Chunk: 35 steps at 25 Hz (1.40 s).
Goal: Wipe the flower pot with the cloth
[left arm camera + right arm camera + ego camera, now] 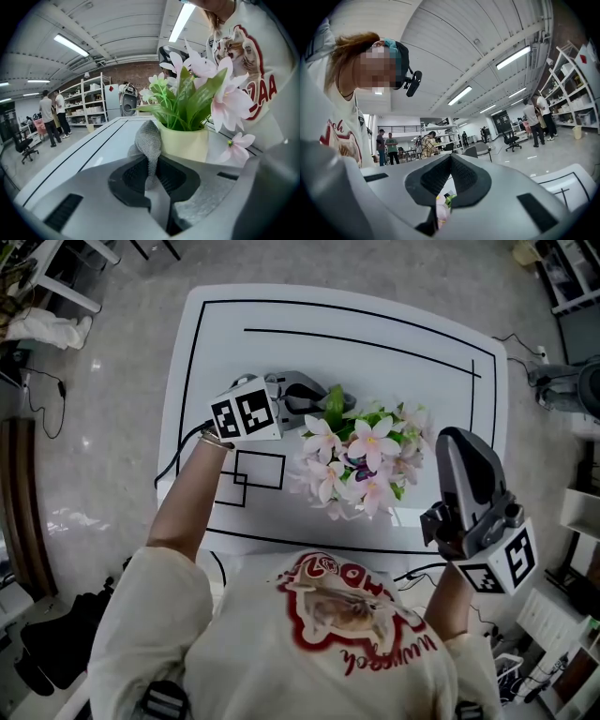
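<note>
The head view looks steeply down from above the pale-yellow round flower pot, onto its pink fabric blossoms (361,465) and the white black-lined table (375,334). The left gripper view sits low and close beside the pot (185,143), facing it. The right gripper view, at the pot's opposite side, looks level past it into the room. The head and left gripper views share the blossoms and the table.

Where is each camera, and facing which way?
Head view: on the head, steeply down at table, flowers, forearms, shirt.
Left gripper view: on left tool, along its jaws at pinched cloth, pot; shirt shows.
Right gripper view: on right tool, level toward shelves; shirt shows.
Head and left share the flowers.
</note>
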{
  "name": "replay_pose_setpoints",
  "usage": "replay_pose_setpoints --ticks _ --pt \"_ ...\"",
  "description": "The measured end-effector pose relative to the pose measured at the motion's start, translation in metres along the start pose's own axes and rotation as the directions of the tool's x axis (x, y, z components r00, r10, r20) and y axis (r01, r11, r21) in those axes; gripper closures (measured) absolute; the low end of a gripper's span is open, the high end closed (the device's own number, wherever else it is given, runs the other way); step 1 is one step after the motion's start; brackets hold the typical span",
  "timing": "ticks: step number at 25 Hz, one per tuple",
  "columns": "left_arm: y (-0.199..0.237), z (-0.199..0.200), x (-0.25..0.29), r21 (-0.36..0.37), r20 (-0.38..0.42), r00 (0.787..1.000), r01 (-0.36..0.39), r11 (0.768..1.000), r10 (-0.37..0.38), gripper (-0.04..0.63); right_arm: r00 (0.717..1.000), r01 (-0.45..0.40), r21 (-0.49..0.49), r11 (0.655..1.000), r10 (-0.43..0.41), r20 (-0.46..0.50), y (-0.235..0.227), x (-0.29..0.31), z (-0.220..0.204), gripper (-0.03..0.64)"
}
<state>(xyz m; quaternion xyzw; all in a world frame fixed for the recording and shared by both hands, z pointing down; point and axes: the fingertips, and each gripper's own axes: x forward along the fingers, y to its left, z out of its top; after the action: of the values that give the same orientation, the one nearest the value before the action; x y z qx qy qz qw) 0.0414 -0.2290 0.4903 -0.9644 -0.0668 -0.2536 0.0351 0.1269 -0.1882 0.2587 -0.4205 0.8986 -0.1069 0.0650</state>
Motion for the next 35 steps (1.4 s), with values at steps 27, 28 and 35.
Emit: replay_pose_setpoints --ticks 27,28,35 --pt "-0.021 -0.019 -0.018 -0.122 -0.148 0.974 -0.191 0.974 0.173 0.549 0.999 -0.048 0.001 0.999 0.048 0.014 0.052 -0.035 -0.001 0.618" --pt "-0.023 -0.02 -0.018 -0.125 -0.152 0.972 -0.196 0.973 0.177 0.549 0.999 -0.048 0.002 0.999 0.048 0.014 0.053 -0.036 -0.002 0.618" --pt "-0.038 -0.026 -0.024 -0.149 -0.161 0.968 -0.219 0.964 0.195 0.549 0.998 -0.056 0.002 0.998 0.056 0.021 0.065 -0.042 -0.004 0.618"
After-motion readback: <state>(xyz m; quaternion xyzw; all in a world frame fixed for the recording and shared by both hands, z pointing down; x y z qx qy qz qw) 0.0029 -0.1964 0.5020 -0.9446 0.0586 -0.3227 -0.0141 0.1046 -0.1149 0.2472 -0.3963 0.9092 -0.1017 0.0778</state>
